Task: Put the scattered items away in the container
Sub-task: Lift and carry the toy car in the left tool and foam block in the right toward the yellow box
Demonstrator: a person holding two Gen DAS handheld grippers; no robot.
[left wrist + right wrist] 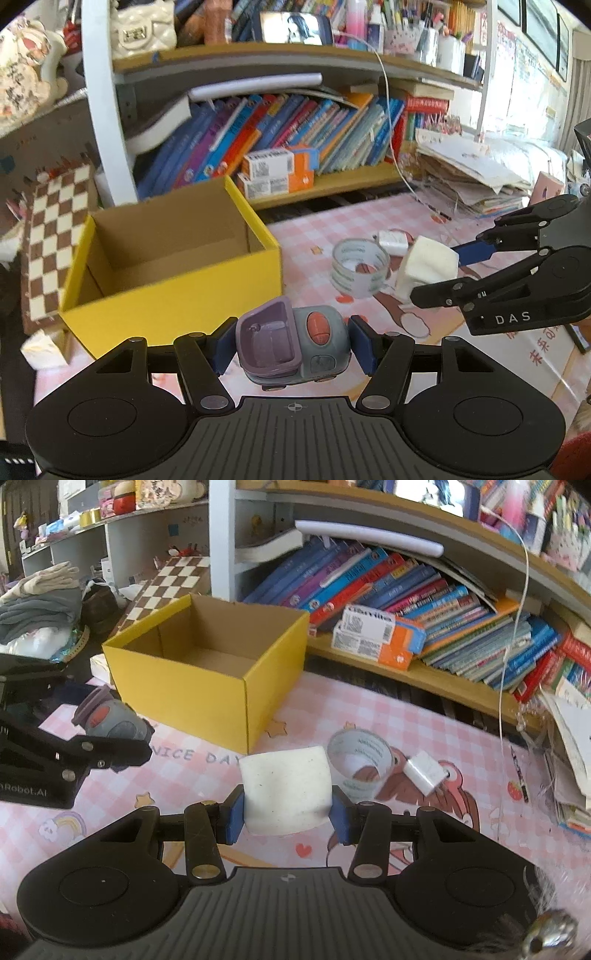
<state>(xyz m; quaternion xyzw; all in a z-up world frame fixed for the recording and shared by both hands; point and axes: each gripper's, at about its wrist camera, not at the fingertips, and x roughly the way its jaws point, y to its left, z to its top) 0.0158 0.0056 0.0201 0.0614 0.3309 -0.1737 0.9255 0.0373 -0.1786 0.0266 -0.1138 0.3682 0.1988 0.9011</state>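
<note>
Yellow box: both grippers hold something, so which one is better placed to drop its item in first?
Left, probably. The left gripper holds the toy car right beside the box. The right gripper, holding the sponge, sits farther away, near the tape roll.

Box (207, 664) left of tape roll (360, 766); charger (424, 773) right of roll.
</note>
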